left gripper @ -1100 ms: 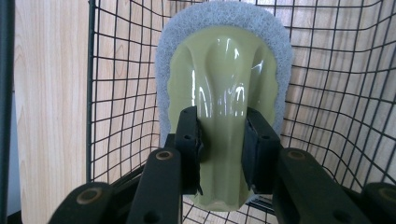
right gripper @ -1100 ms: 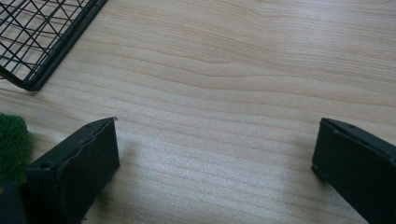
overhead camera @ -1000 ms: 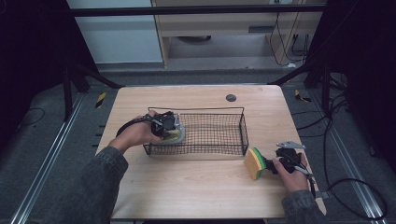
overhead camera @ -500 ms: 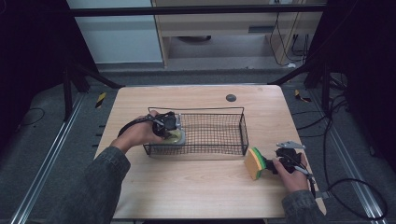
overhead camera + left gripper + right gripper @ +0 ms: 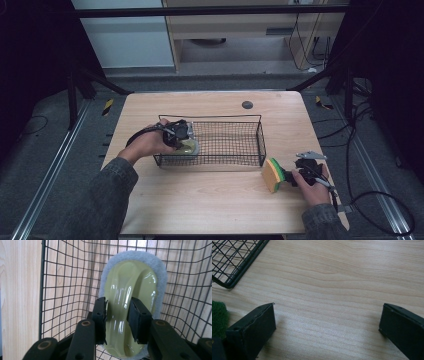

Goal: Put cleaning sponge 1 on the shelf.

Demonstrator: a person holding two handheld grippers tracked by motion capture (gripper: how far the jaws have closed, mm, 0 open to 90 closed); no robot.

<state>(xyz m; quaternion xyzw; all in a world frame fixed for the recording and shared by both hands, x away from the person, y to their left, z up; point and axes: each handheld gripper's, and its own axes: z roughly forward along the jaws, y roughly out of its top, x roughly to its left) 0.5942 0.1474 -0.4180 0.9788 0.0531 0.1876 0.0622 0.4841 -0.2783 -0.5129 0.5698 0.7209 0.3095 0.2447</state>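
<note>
Pale wood bench under both my forearms; my left tool reaches over the wire basket wall, jaws clamped on the green scrubber inside its left end, while my right tool rests wide open beside the sponge

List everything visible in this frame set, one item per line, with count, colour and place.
Black wire mesh basket: one, black, middle of the table.
Pale green plastic scrubber with grey pad: one, green and grey, inside the basket's left end.
Yellow sponge with green scouring layer: one, yellow and green, on the table right of the basket.
Light wooden table: one, pale wood.
Small dark round disc: one, far table edge.
Left hand-held gripper: black, shut on the scrubber.
Right hand-held gripper: black, jaws open, beside the sponge.
</note>
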